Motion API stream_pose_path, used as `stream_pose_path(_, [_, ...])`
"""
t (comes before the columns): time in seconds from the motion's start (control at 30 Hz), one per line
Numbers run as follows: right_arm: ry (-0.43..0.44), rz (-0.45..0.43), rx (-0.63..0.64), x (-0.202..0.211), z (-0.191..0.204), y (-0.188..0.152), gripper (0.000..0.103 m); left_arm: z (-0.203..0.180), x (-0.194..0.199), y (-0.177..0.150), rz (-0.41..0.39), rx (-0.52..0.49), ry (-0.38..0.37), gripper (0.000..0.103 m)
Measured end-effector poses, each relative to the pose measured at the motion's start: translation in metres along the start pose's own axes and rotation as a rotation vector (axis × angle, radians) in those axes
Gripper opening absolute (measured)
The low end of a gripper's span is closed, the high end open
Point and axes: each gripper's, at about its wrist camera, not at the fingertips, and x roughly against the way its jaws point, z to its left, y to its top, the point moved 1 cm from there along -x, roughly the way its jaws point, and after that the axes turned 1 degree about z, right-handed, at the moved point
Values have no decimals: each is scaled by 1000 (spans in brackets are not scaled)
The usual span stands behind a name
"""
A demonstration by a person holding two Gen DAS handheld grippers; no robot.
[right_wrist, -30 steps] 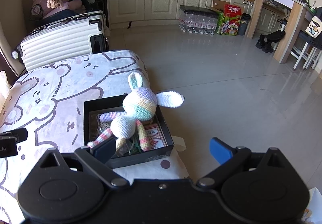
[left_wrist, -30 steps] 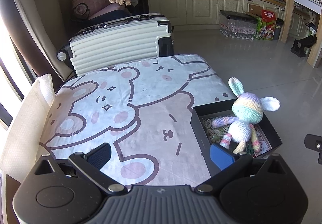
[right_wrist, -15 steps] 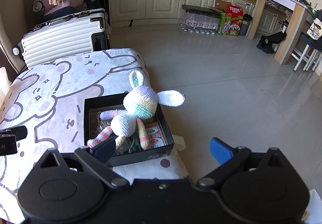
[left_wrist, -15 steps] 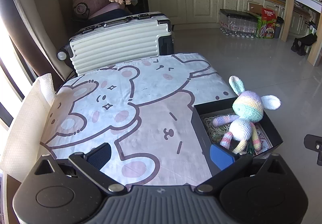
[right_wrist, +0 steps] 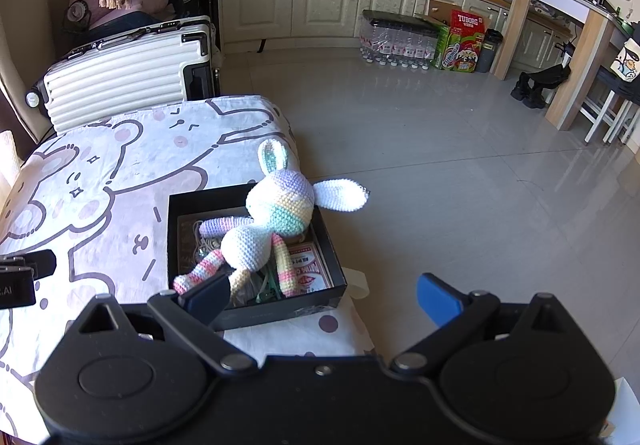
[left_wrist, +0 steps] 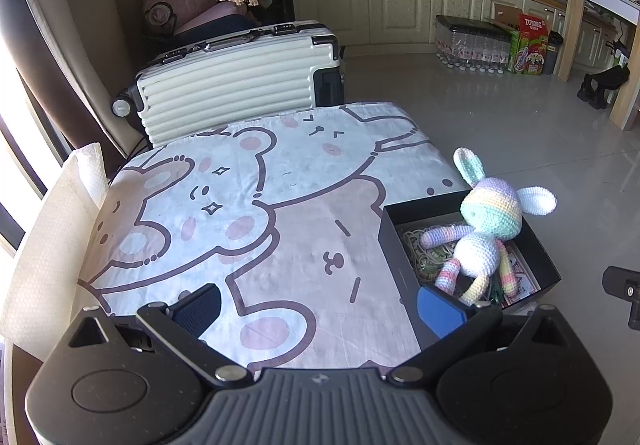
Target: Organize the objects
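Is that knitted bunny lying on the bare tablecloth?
No. The bunny lies in the black box at the table's edge, its head propped on the far rim.

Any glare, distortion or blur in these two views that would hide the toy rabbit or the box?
Left wrist view: window light blows out the left edge, fisheye bends the suitcase, but the rabbit and box stay sharp. Right wrist view: evenly lit, sheen on the floor, rabbit crisp, the right gripper hiding the box's near corner.
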Motion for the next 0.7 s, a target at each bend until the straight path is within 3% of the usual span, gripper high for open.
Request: stream_pose_path(0.7, [-2, 1, 2, 1, 1, 0, 101, -1, -1, -2, 6, 3, -7, 103])
